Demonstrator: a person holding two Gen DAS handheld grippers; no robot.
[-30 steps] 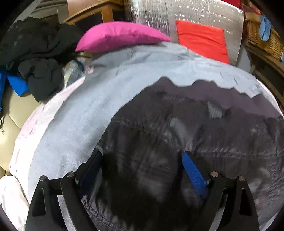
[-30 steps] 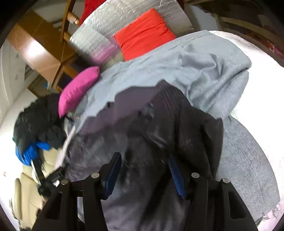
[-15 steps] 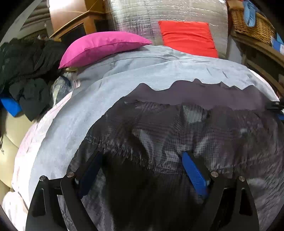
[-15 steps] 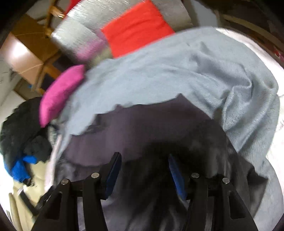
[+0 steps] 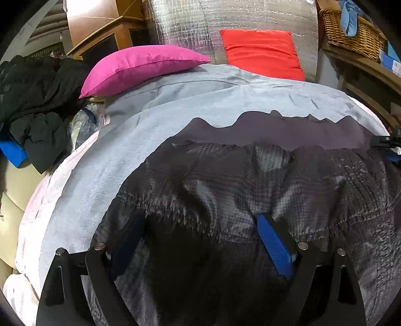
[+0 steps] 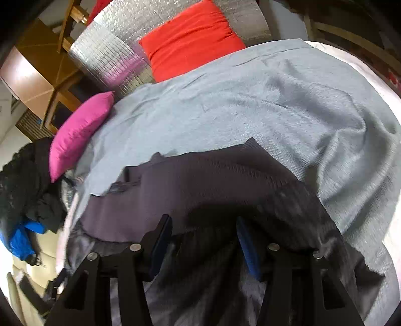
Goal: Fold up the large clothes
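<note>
A: Left gripper [image 5: 200, 240] is low over the jacket [image 5: 250, 180], fingers spread wide, dark quilted cloth bulging up between the blue pads [image 5: 275, 248]. Nothing looks pinched there.

B: Agreed, jaws apart, cloth loose between them. And the right gripper [image 6: 203, 240]?

A: Same picture: fingers apart, the jacket [image 6: 225, 190] bunched between and under them. I see no clamp on the fabric.

B: Where does the jacket lie?

A: Spread on the grey blanket [image 5: 125, 155] that covers the bed. From the left wrist, its smooth purple-grey lining shows as a band along the far edge, wavy against the blanket, with the quilted shell and a gathered seam nearer the camera.

B: From the right wrist the lining takes up more of the view, and the blanket [image 6: 275, 105] rumples into a fold at the right.

A: At the far right of the left view, a bit of black and blue hardware sits at the jacket's edge. I take it for the other gripper, though too little shows to be sure.

B: Surroundings?

A: Pink pillow [image 5: 140, 67] at the head of the bed, red cushion [image 5: 260, 52] against a silver foil panel [image 5: 225, 17]. A pile of black clothes [image 5: 35, 95] at left, wicker basket [image 5: 351, 32] top right.

B: The right view is blurred low down.
</note>
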